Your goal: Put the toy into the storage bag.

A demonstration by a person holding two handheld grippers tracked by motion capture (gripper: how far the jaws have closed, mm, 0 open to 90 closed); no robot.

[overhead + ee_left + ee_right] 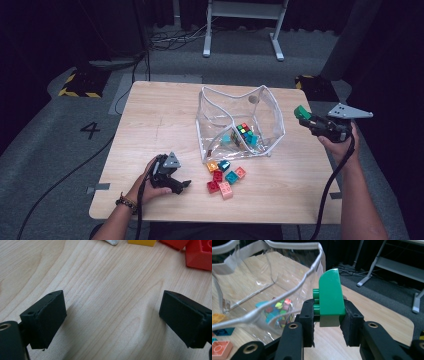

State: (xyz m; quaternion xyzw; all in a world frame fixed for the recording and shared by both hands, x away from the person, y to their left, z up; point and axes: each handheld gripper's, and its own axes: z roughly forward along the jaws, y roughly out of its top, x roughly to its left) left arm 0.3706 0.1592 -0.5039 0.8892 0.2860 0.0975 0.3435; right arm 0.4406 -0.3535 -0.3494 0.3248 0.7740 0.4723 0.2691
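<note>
Green brick (329, 296) upright, studs sideways

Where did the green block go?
The green block is pinched in the right tool, held up at the table's right side, just right of the clear plastic bag.

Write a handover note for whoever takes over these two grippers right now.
Right tongs: shut on a green brick, held up beside the right wall of the clear bag.
Left tongs: open, nothing between them, low over the table just left of the loose bricks.
Bag: stands open mid-table; a colour cube and at least one teal piece are inside.
Done: green brick picked up.
Left: it probably goes into the bag next, then the orange, red, teal and pink bricks lying in front of the bag.
</note>
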